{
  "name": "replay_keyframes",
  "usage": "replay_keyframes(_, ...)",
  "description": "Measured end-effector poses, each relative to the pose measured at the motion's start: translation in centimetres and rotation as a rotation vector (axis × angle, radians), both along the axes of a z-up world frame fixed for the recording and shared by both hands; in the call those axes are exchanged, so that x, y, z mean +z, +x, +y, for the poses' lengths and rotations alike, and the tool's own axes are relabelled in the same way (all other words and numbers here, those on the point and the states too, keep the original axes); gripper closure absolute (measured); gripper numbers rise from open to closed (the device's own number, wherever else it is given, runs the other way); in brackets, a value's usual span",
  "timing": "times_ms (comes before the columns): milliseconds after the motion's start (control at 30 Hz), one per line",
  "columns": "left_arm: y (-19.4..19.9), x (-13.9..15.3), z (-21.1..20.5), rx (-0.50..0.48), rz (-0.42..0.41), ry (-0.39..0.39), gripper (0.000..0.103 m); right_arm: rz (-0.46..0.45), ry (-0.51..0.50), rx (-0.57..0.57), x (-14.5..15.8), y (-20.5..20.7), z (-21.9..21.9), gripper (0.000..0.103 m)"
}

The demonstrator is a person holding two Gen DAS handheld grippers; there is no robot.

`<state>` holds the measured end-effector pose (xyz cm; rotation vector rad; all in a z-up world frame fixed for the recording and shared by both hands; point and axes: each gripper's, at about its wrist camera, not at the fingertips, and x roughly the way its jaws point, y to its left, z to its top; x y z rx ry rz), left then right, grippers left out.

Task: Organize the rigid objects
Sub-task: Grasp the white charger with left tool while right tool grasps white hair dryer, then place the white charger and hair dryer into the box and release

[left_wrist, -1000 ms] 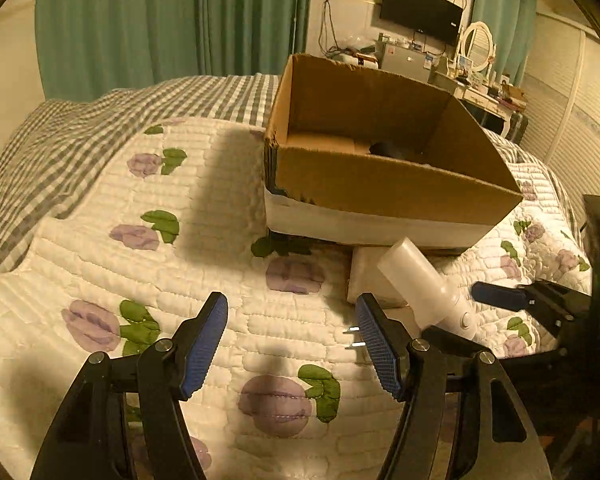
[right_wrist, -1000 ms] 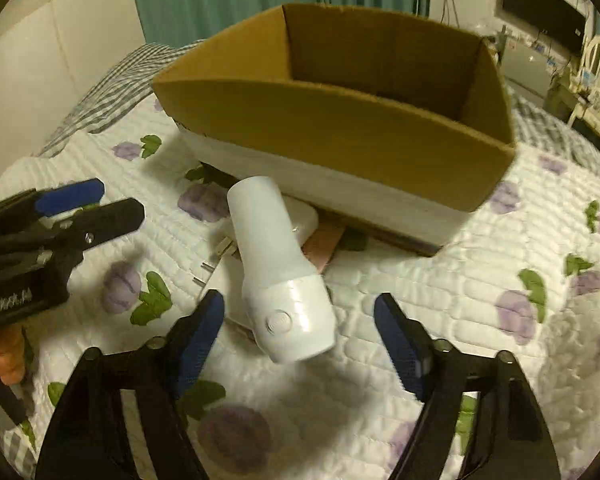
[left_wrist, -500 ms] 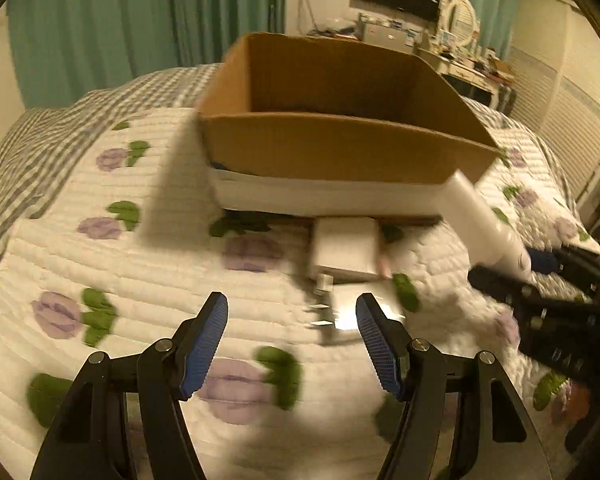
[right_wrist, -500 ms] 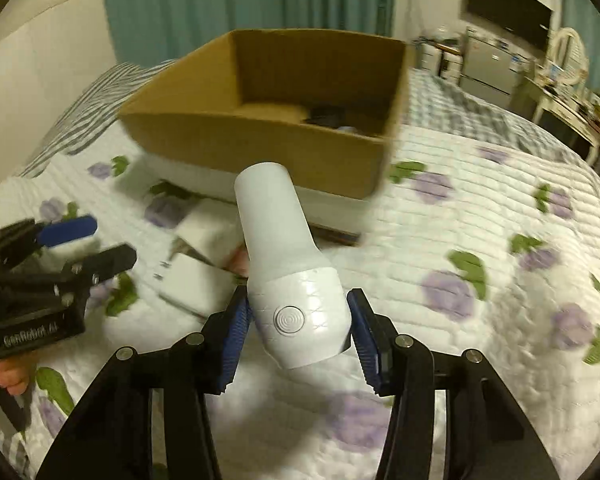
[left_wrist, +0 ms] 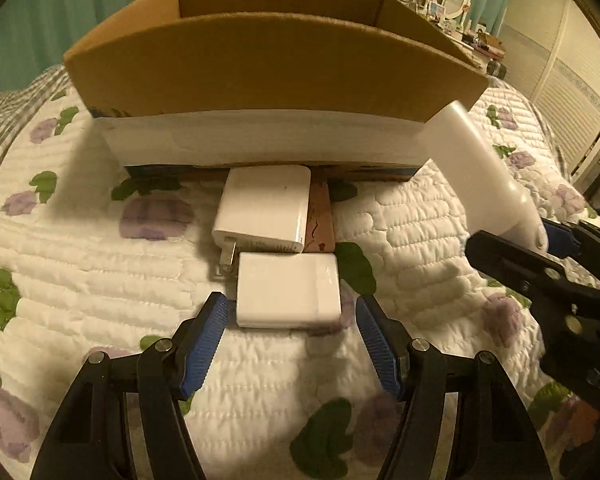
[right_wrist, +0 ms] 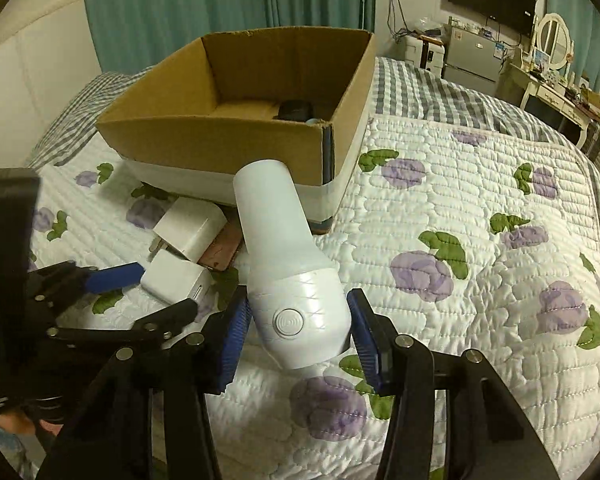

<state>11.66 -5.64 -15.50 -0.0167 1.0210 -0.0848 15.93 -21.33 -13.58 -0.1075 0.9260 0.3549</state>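
My right gripper (right_wrist: 298, 312) is shut on the wide base of a white tube-shaped device (right_wrist: 284, 248) with a round button and holds it tilted above the quilt. The left wrist view shows the same device (left_wrist: 480, 164) at the right. My left gripper (left_wrist: 292, 308) is open, its blue pads on either side of the near end of a white charger (left_wrist: 288, 294), not touching it. A second white charger (left_wrist: 264, 208) with plug prongs lies just beyond, on a pinkish flat piece (left_wrist: 320, 220). The open cardboard box (left_wrist: 260, 64) stands behind them.
A dark object (right_wrist: 294, 110) lies inside the box (right_wrist: 220, 144). The floral quilt (right_wrist: 460, 240) stretches bare to the right of the box. A checked blanket (right_wrist: 420, 88), a dresser with a mirror and a wall screen lie beyond. Teal curtains hang behind.
My right gripper closed on the white device and lifted it off the quilt. My left gripper moved forward and down until its open pads straddle the nearer charger.
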Motion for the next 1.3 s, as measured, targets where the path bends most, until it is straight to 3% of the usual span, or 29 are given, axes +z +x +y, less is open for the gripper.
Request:
replay_keyframes(200, 0.7, -1.1, 0.3, 0.007, 0.017, 0.02, 0.036, 0.013, -0.013, 0.008, -0.5, 0.1, 0.4, 0.054)
replay_keyframes(267, 0.4, -0.8, 0.4, -0.001, 0.013, 0.013, 0.04, 0.012, -0.013, 0.007, -0.5, 0.2, 0.4, 0.054)
replay_keyframes(533, -2.2, 1.0, 1.7, -0.014, 0.005, 0.002, 0.04, -0.041, -0.035, 0.013, 1.1, -1.0, 1.0, 0.054)
replay_keyframes(767, -5.1, 5.1, 4.4, 0.029, -0.063, -0.045, 0.04, -0.075, -0.007, 0.008, 3.8, -3.3, 0.7, 0.054)
replay_keyframes(933, -5.6, 10.1, 5.0, 0.038, -0.159, -0.062, 0.04, -0.128, 0.008, 0.008, 7.0, -4.2, 0.3, 0.054)
replay_keyframes(1100, -4.0, 14.6, 5.3, 0.034, -0.248, -0.043, 0.04, -0.21, 0.017, 0.015, 11.0, -3.2, 0.5, 0.054)
replay_keyframes(1300, 0.6, 18.2, 5.9, 0.036, -0.313, -0.044, 0.04, -0.285, 0.032, 0.016, 14.6, 0.7, 1.1, 0.054)
